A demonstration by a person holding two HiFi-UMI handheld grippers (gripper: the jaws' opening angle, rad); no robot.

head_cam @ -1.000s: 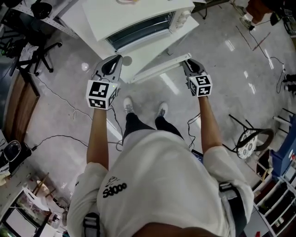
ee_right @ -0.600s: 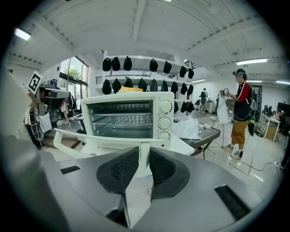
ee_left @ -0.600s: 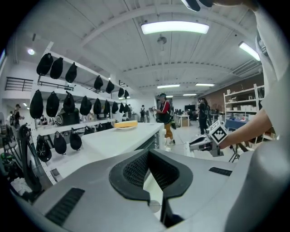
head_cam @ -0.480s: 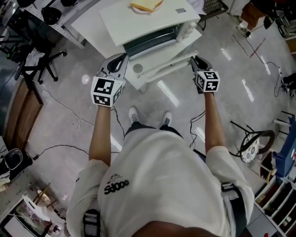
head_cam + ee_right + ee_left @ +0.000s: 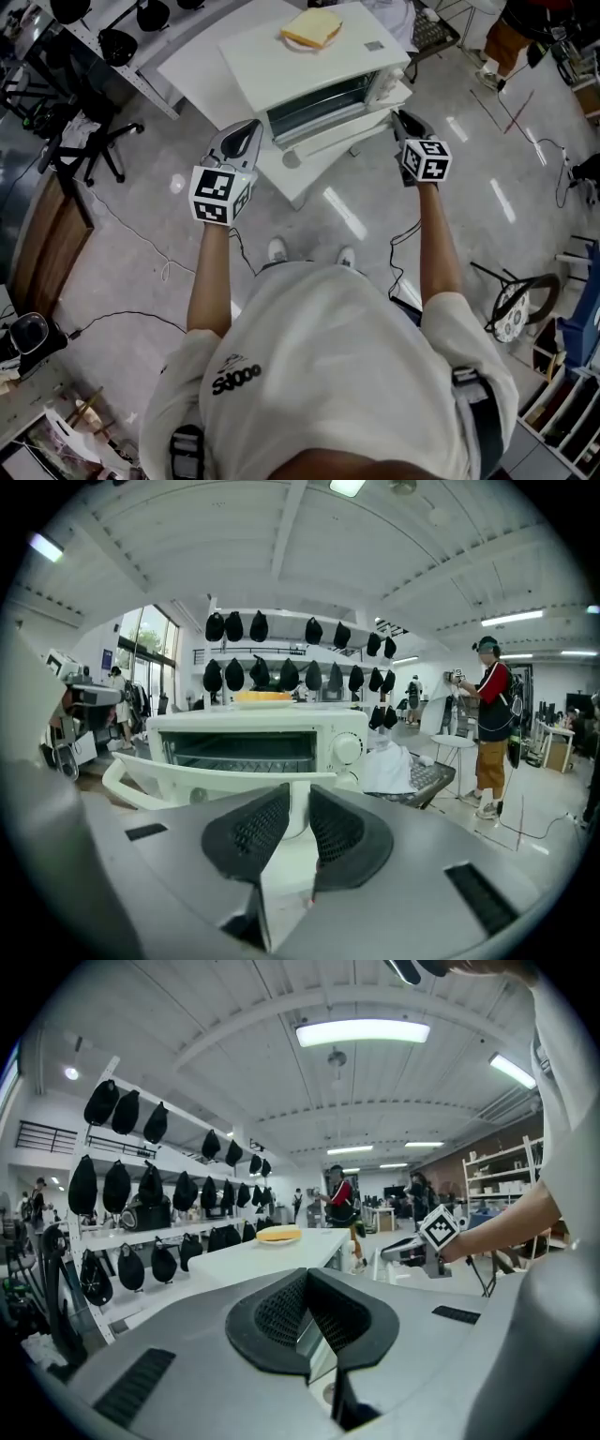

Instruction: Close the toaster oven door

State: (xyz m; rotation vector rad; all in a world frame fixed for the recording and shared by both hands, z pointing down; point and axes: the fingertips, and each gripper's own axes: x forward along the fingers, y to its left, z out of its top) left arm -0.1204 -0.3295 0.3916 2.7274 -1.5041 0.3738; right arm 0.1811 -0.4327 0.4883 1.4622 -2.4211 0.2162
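The person wears a white T-shirt (image 5: 319, 356) with a black logo (image 5: 234, 382) and white shoes (image 5: 277, 249), while the grey left tool (image 5: 251, 125) and right tool (image 5: 397, 114) bear black-and-white marker cubes (image 5: 214, 194).

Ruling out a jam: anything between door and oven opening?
Nothing. In the right gripper view the gap between door and oven is bare; only the rack shows inside.

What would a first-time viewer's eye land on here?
The white toaster oven stands on the table, its door half open and a slice of bread on top. The right gripper holds the door handle between its fingers, the jaws having just been closing.
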